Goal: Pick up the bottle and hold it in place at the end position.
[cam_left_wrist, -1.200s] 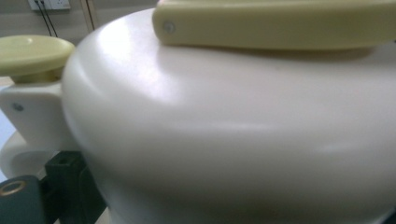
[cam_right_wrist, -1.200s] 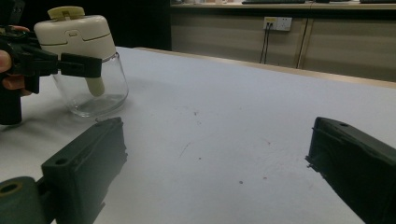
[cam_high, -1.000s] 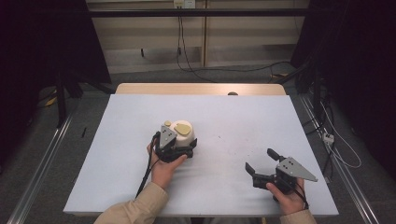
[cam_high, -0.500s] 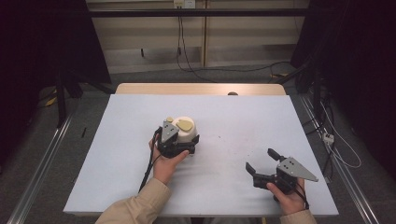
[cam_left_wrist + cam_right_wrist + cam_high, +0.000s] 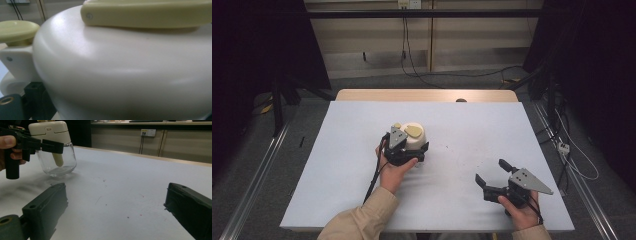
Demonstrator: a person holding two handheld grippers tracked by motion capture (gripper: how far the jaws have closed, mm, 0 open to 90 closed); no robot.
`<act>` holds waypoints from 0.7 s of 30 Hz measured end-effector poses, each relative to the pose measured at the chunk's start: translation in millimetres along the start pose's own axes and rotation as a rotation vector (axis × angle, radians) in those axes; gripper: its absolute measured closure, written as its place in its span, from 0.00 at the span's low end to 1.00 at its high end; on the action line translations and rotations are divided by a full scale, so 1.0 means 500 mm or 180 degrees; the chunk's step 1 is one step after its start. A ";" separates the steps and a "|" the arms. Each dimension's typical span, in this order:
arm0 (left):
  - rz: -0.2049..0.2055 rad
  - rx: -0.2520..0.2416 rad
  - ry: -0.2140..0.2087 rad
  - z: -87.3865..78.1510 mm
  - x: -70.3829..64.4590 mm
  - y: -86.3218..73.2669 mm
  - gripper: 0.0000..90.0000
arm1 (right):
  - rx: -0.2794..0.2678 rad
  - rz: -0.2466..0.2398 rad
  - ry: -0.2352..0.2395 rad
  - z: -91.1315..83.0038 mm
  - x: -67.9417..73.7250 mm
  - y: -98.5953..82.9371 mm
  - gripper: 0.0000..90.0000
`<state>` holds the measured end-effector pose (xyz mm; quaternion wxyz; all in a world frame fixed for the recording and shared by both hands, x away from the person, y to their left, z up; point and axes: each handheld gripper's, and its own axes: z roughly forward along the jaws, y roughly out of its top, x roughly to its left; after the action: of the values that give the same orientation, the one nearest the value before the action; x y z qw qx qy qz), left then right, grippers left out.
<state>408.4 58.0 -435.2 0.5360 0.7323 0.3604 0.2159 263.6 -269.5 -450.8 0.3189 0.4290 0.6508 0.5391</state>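
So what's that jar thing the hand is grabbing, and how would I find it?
Look at the big white table and go to its middle, where the left gripper reaches in. Between its black jaws stands a jar with clear glass below and a chunky cream lid on top. A pale yellow flap on the lid marks it out, and it is the one container on the table.

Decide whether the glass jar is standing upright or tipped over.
Upright. The glass jar sits base-down on the table, its cream lid on top, with the left hand-held gripper at the lid.
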 end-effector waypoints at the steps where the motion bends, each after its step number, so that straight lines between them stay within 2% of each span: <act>1: 0.0000 0.0004 -0.0007 0.002 0.000 0.001 0.06 | 0.0001 0.0000 -0.0001 0.000 0.000 0.000 0.04; 21: 0.0011 0.0069 0.0024 0.025 0.002 0.001 0.06 | 0.0000 0.0002 0.0009 -0.001 0.000 0.000 0.04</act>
<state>417.7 50.7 -439.1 0.5263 0.7378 0.3634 0.2158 263.3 -269.7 -450.7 0.3178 0.4285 0.6512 0.5398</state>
